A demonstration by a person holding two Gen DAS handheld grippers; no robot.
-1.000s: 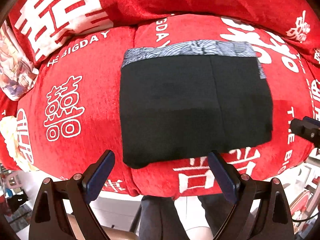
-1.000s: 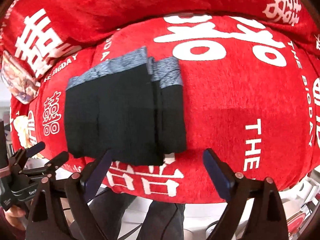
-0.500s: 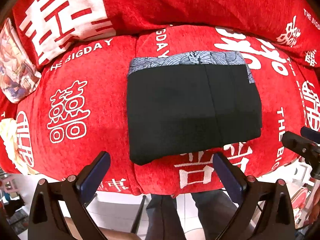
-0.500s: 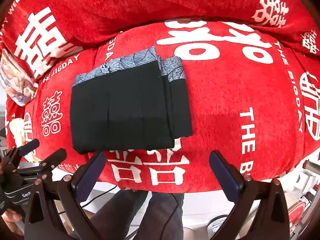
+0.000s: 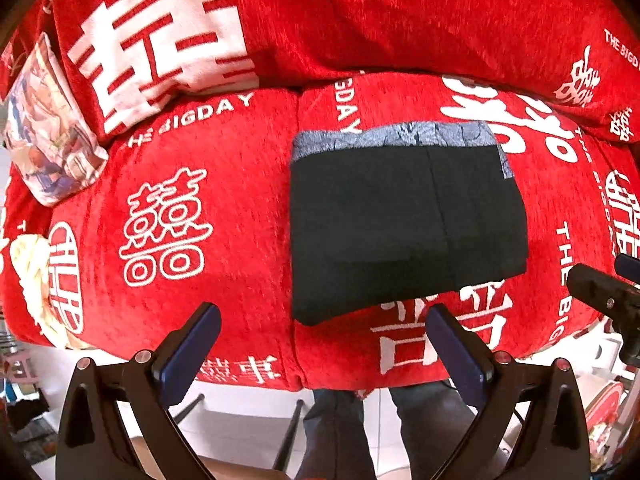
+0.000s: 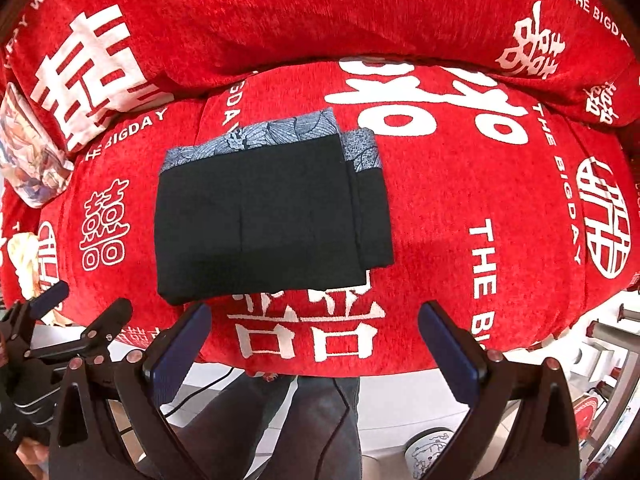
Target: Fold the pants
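The black pants (image 5: 400, 224) lie folded into a flat rectangle on the red sofa seat, with a grey patterned waistband along the far edge. They also show in the right wrist view (image 6: 264, 216). My left gripper (image 5: 324, 340) is open and empty, held in front of the seat's front edge, just short of the pants. My right gripper (image 6: 316, 340) is open and empty, also held off the front edge, to the right of the pants. Neither gripper touches the cloth.
The red sofa cover (image 5: 168, 280) has white lettering, with back cushions (image 5: 360, 20) behind the seat. A printed pillow (image 5: 48, 132) lies at the left end. A person's legs (image 6: 312, 420) and white floor show below the seat edge.
Both grippers have drawn back from the sofa toward the person, so the folded pants look smaller and farther away. The pants have not moved.
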